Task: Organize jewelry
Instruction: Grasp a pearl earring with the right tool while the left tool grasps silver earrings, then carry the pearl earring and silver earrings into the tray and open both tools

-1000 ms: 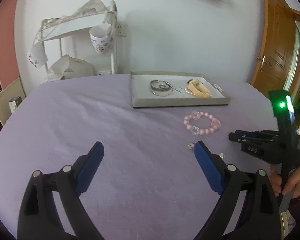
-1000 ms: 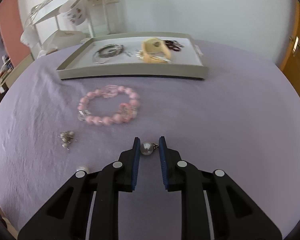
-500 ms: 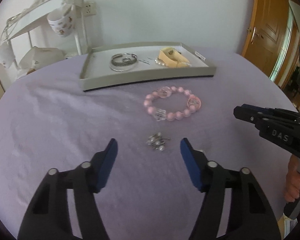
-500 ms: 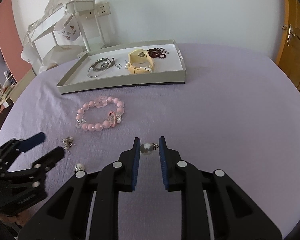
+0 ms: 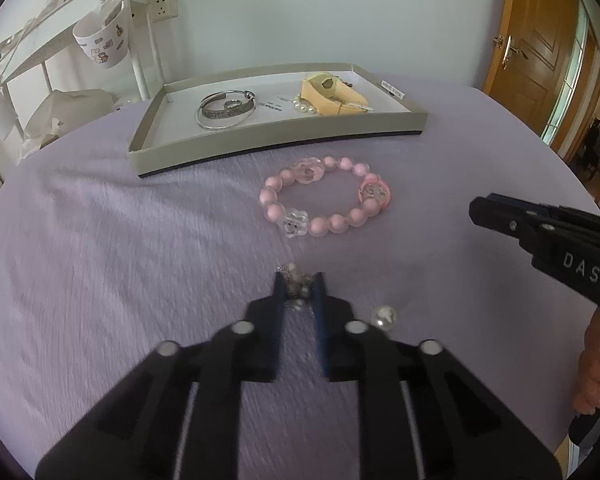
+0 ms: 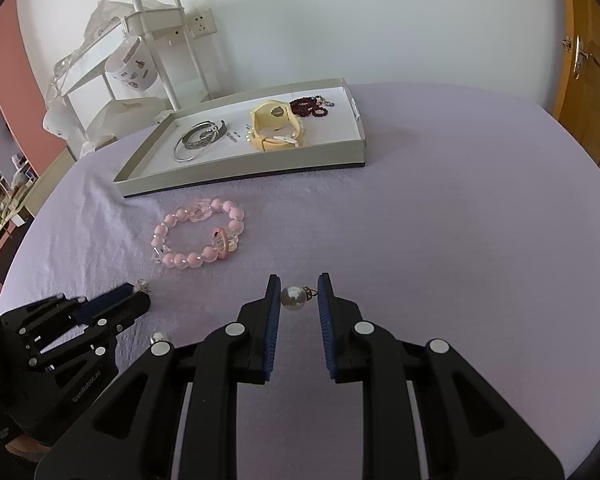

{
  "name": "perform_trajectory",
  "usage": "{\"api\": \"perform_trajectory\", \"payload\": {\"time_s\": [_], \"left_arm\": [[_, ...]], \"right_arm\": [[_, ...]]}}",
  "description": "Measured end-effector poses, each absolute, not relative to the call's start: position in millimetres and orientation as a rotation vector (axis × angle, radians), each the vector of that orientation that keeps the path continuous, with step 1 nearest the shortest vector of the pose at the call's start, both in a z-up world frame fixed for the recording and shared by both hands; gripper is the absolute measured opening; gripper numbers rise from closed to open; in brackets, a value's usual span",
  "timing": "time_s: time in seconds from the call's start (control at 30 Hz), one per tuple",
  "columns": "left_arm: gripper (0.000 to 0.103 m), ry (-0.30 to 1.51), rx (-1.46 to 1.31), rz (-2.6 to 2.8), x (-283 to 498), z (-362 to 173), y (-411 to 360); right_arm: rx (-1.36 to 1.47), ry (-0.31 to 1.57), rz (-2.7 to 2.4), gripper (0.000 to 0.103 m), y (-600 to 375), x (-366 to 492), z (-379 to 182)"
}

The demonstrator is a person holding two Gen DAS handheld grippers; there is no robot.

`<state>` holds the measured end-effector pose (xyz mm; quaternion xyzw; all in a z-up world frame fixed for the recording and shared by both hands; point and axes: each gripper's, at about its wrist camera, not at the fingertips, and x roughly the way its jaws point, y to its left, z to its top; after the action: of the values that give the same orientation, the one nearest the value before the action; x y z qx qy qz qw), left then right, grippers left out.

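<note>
The left gripper pinches a small pearl cluster against the lilac cloth; a loose pearl lies just right of it. The right gripper clamps a pearl earring. Beyond both lies the pink bracelet, then the tray.

The left gripper pointed steeply down at the surface, its blue fingers drawn close together on a small pearl cluster. The right gripper tilted down likewise, its fingers pinching a pearl earring. A hand gripped the right gripper's handle.
</note>
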<state>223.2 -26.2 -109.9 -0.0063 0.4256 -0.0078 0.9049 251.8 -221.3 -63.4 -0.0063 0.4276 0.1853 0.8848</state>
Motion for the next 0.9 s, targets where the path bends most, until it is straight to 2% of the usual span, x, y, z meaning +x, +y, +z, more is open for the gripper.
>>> {"api": "perform_trajectory", "payload": {"time_s": [0.37,0.9], "left_arm": [[0.008,0.836,-0.056,-0.017,210.6,-100.2,-6.7],[0.008,0.656,-0.148,0.012,200.8,-23.7,37.1]], "right_arm": [[0.001,0.857,0.385,0.02,-224.4,249.1,-48.8],[0.024,0.752,0.433,0.02,-213.0,249.9,-9.4]]}}
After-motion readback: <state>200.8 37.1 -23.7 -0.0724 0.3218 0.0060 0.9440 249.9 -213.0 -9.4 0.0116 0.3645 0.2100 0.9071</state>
